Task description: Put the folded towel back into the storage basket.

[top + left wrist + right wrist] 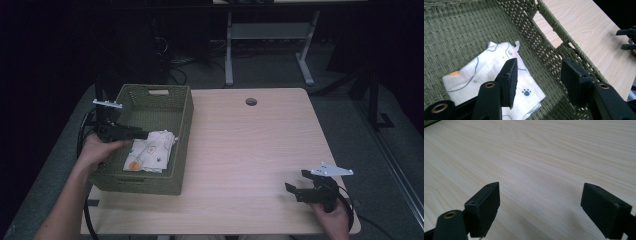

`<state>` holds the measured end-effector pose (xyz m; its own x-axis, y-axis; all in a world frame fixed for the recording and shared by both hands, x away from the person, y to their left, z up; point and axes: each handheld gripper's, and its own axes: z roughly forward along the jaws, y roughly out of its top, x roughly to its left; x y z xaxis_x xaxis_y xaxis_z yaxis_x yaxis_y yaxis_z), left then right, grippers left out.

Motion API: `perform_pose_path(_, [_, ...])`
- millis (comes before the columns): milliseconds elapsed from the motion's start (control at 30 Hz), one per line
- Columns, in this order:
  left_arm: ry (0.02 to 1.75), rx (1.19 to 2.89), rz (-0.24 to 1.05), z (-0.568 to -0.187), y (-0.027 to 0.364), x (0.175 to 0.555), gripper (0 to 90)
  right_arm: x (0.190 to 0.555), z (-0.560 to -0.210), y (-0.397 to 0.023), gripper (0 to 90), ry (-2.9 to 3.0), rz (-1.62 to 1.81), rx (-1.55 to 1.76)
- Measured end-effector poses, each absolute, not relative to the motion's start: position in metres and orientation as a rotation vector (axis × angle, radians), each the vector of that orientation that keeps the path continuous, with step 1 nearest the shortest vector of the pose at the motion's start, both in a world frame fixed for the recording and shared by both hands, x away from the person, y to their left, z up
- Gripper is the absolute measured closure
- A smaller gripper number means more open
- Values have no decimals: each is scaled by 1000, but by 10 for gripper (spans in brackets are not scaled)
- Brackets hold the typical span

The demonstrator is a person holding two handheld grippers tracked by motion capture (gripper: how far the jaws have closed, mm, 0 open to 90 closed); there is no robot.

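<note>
Over the folded cloth (496,72) at the basket's (182,125) 6 o'clock, the left gripper (537,77), fingers wide, is best lowered squarely; the right gripper (300,184) is held wide and empty.

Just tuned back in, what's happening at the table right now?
The left gripper hangs open inside the green woven basket, just above a folded printed cloth lying on its floor, not gripping it. The right gripper rests open and empty over the bare wooden table, well away from the basket.
</note>
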<state>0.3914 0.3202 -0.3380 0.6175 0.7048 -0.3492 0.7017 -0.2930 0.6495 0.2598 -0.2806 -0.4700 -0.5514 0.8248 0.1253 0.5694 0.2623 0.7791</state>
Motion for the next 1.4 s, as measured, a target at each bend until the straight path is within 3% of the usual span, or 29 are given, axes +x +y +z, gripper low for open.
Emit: perform_pose_path(1400, [1083,2068,49,-315,245,370,436,262,-464,-286,145,2258,1208,1200])
